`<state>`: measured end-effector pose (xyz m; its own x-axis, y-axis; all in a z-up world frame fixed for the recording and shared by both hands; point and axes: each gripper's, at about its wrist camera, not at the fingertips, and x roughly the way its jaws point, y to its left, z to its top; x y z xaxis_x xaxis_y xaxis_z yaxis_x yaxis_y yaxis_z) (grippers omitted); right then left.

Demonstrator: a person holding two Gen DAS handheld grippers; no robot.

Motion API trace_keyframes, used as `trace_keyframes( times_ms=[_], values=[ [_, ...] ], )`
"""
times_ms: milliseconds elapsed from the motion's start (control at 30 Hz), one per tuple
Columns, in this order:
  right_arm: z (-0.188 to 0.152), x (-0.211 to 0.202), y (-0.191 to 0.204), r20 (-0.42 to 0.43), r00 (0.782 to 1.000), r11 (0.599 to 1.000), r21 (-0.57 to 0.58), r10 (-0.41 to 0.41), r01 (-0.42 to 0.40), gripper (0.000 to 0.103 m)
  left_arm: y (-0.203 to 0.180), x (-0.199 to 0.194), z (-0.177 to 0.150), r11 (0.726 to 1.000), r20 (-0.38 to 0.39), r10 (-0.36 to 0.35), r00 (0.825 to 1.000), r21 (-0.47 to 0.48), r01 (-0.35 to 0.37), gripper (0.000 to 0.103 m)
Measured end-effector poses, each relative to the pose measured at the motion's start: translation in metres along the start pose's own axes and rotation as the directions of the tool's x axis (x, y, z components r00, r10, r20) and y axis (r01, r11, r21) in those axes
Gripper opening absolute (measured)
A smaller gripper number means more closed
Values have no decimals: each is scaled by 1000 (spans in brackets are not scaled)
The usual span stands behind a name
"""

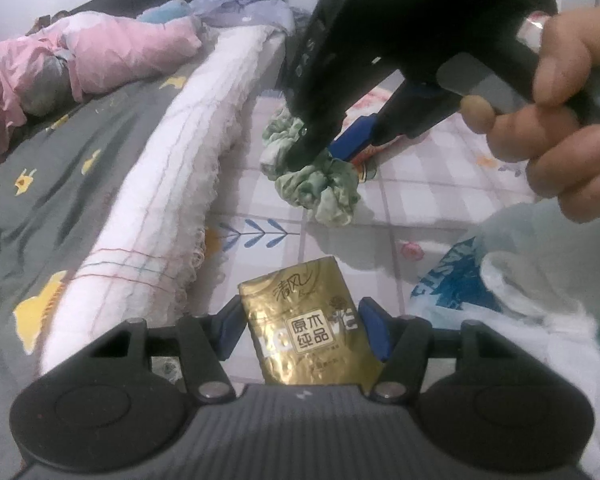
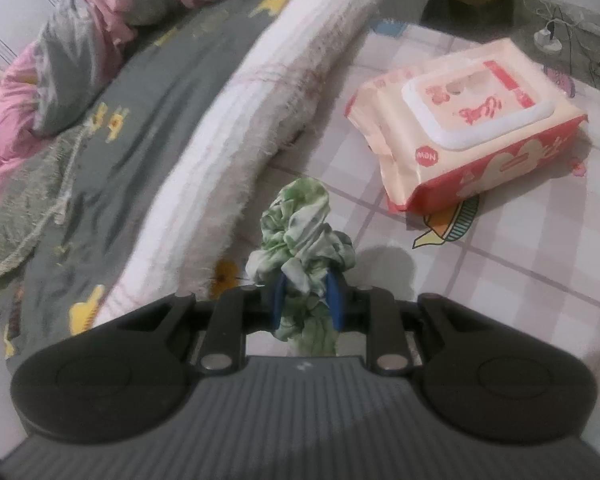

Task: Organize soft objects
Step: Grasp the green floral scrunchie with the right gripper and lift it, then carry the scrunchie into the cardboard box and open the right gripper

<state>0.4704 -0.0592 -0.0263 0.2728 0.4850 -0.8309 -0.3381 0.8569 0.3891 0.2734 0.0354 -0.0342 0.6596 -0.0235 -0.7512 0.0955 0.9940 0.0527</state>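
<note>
A gold pack of tissues (image 1: 300,292) with printed characters sits between the blue pads of my left gripper (image 1: 302,328), which is shut on its sides above the checked mat. A green-and-white fabric scrunchie (image 2: 300,220) is pinched in my right gripper (image 2: 306,302), bunched up past the fingertips and hanging below them. In the left wrist view the scrunchie (image 1: 312,176) dangles from the right gripper (image 1: 324,152), held by a hand (image 1: 560,120) at the upper right, just off the mat.
A bed with a grey patterned sheet (image 1: 60,168), a white fringed blanket (image 1: 160,184) and a pink quilt (image 1: 100,52) fills the left. A pack of wet wipes (image 2: 468,128) lies on the checked mat (image 2: 520,248). A blue-and-white plastic bag (image 1: 480,280) lies at the right.
</note>
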Motion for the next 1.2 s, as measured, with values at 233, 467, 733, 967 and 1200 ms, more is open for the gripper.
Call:
trace_keyframes(
  times_ms=[233,467,733,967,1200],
  values=[
    [-17,-45,12,55,998,999,10,44,-45,20,-1,-36,-5,1000,50,-12,999,-2,12,62],
    [-48,-97,21,113,991,996,30,76,-80,20,-5,-77,-20,999,97,-54,994,2,54,63],
    [-119,-173,6,203,972,983,114,120,-145,20,-19,-126,-50,991,126,-130,983,25,128,63],
    [-211,-244,-35,292,953,963,224,83,-153,21,-40,-156,-65,979,158,-197,968,78,187,63],
    [-308,-326,-106,393,917,921,379,-72,-90,21,-80,-167,-64,955,155,-281,947,142,260,63]
  ],
)
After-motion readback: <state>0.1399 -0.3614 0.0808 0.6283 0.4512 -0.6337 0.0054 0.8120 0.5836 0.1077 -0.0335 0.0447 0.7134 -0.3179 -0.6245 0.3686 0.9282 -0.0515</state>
